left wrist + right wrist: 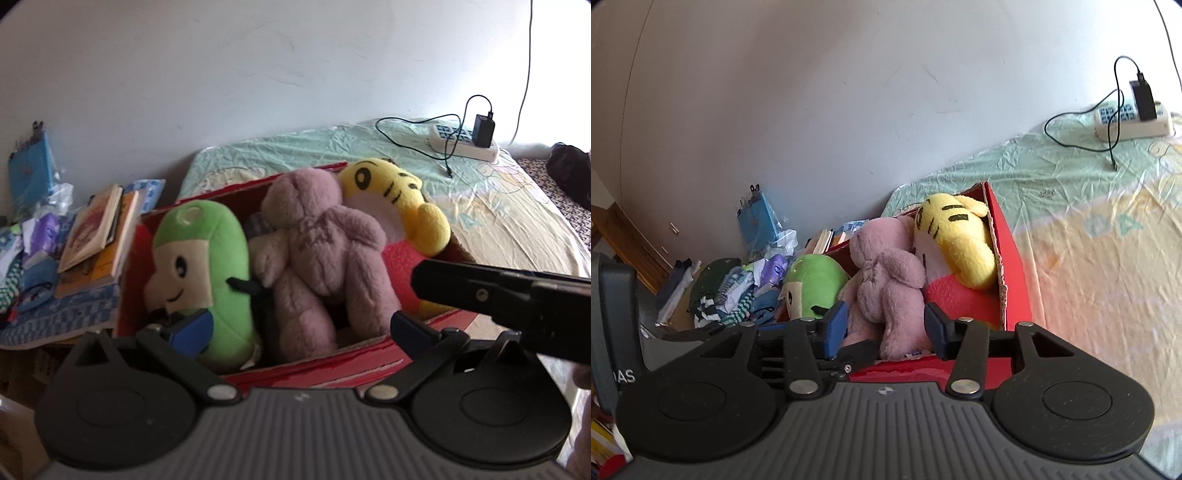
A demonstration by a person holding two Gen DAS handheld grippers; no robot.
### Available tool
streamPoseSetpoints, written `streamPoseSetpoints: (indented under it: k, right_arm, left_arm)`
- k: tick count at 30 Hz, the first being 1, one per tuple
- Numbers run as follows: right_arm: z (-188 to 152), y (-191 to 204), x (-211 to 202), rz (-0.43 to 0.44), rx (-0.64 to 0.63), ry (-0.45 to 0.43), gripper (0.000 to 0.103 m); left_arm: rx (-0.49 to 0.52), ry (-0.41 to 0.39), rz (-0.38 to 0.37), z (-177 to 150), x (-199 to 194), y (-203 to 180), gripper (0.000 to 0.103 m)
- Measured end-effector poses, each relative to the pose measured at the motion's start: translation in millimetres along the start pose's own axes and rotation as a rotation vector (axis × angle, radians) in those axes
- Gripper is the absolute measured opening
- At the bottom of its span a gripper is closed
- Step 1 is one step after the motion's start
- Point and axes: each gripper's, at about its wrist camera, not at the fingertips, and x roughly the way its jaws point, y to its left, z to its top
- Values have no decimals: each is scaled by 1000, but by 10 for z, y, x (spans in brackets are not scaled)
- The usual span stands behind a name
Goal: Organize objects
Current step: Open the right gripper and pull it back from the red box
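Plush toys fill a red cardboard box [317,369] that sits on the bed [498,206], near its left edge. Three lie side by side: green plush [207,266] at left, mauve teddy bear [317,254] in the middle, yellow tiger plush [399,195] at right with its red body low against the right wall. Something dark is wedged between green one and bear, can't tell what.

My left gripper [299,328] hangs over the box's near wall, jaws spread wide, nothing between them. Left pad is close to the green plush's lower end; whether it touches is unclear. My right gripper [886,328] is also open, its fingers either side of the bear's legs, not closed on them. From the left wrist view its black body crosses in at the right, over the box's right corner.

Books [96,236] stacked just left of the box on a blue patterned cloth, with a heap of clothes [738,295] further left. White power strip [465,144] with a black charger [484,129] plugged in lies at the bed's far side, well apart from the box, black cable looped beside it.
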Motion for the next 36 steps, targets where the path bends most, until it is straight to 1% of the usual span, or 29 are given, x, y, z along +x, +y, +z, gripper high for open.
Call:
streamPoseSetpoints:
  k: [6,11,13,17,20,27,36]
  right_arm:
    - [-75,43,-83,-37,-33,-13,58]
    - [-116,69,-172,-79,-46,-39,58]
    - [-133,78,-207,-97,-47,-51,58]
    - [-208,134,-265,-161,-82,-69,58]
    - [-268,141,-296,-191,-98,-68,58]
    - [-372,58,-397,-269,-79,-60,58]
    - [-420,-144,-624,-349,-32,-76,58]
  left_arm:
    - [-11,10,14,-65,-79,1,102]
    - [1,17,2,-146,-142,-53,102]
    - [12,19,14,-187,-161,-102,103]
    - [39,35,42,-266,-161,-187,103]
    - [44,66,22,-315,-142,-238,103]
    - [80,128,9,-413,-69,-458,103]
    - [111,160,-22,-404,-16,-730,103]
